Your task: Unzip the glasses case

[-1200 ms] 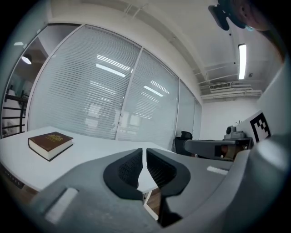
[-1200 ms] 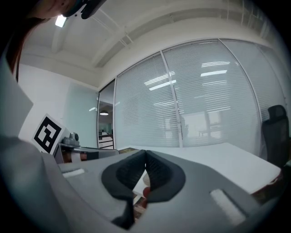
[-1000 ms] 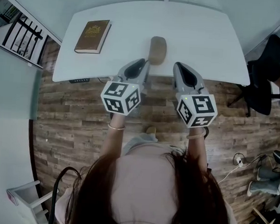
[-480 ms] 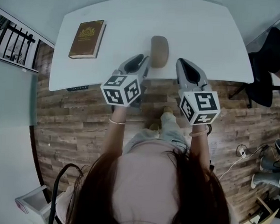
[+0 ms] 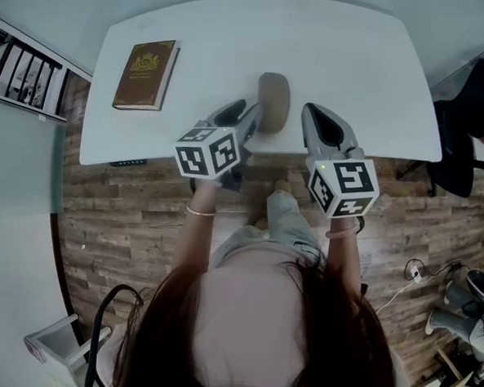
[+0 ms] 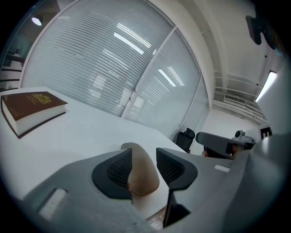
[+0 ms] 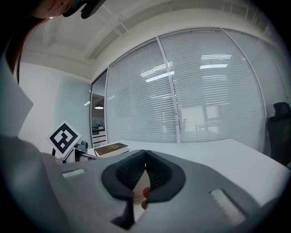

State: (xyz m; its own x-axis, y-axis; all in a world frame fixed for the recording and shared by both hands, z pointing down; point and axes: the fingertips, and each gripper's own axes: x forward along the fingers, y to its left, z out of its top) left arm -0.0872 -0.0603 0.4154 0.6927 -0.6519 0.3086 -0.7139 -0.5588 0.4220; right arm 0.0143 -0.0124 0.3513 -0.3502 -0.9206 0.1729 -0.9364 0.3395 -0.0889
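The glasses case [image 5: 273, 100] lies on the white table [image 5: 356, 65], close to the edge nearest the person. It is tan and long. Its long way runs from the person toward the far side of the table.

The left gripper [image 5: 249, 111] is nearer. It sits just beside the near end of the case, on the case's left side. Its jaws are partly apart and have just been opening. In the left gripper view the case [image 6: 142, 175] shows in the gap between the pads, but the pads do not squeeze it.

The right gripper [image 5: 309, 112] is near the case on the other side. Its jaws are closed tight with nothing in them. The case sits between the two grippers, a bit ahead of both.

A brown book [image 5: 144, 75] lies well apart, to the far left.
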